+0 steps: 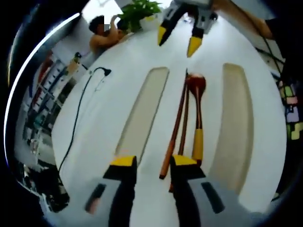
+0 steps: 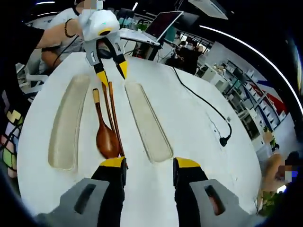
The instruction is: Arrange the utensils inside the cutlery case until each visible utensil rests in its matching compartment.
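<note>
On the white table (image 1: 113,109), the wooden spoon (image 1: 197,101) is serving as the landmark, lying flat with its yellow-tipped handle toward the left gripper (image 1: 154,163). The pair of chopsticks (image 1: 176,127) is lying right alongside the spoon, touching or nearly so. One long tray half (image 1: 144,111) is sitting on one side of the spoon, the other tray half (image 1: 235,123) on the opposite side; neither is holding a utensil.

The left gripper is hovering low at the spoon's handle end, jaws parted and gripping nothing, the chopstick ends lying between them. The right gripper (image 2: 149,165) is hanging by the spoon's bowl (image 2: 107,139), jaws likewise spread and empty.

A black cable (image 2: 201,101) is trailing across the table well away from the spoon.
</note>
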`<act>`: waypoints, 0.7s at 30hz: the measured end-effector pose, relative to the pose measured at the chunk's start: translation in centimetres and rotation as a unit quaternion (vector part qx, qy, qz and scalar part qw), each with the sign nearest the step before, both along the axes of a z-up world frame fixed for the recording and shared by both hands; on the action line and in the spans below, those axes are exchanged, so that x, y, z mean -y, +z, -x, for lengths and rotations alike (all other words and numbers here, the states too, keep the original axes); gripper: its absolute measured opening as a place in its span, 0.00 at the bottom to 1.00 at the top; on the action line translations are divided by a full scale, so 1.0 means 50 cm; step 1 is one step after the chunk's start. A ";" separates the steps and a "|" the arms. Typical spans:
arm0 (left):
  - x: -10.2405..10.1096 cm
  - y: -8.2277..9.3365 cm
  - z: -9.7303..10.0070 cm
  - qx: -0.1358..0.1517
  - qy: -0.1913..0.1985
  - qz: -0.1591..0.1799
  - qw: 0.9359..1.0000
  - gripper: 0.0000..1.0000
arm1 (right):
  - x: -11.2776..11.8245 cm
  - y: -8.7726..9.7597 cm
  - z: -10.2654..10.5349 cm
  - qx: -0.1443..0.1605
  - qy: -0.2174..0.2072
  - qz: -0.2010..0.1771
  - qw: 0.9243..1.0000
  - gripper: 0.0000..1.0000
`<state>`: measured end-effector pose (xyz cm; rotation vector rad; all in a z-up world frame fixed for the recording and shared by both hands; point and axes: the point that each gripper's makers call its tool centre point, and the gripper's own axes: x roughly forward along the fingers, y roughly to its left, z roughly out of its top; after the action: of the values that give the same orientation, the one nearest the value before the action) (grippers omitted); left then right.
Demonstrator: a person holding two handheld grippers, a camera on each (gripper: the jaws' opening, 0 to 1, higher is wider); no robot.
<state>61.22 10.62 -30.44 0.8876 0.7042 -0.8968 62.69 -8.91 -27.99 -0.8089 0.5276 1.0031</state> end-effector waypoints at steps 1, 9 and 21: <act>0.002 -0.003 0.000 -0.001 -0.004 -0.002 1.000 0.29 | -0.001 -0.005 0.000 -0.007 0.000 0.000 1.000 0.31; 0.012 -0.008 -0.008 -0.033 0.005 0.007 0.999 0.26 | 0.000 -0.053 0.011 -0.066 -0.011 0.021 0.998 0.30; 0.010 -0.019 0.004 -0.059 -0.012 -0.017 0.998 0.22 | -0.015 -0.077 0.030 -0.096 0.018 0.050 0.994 0.25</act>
<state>61.04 10.12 -31.40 0.8794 0.8148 -0.9674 61.17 -8.19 -31.82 -0.8173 0.7340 1.1018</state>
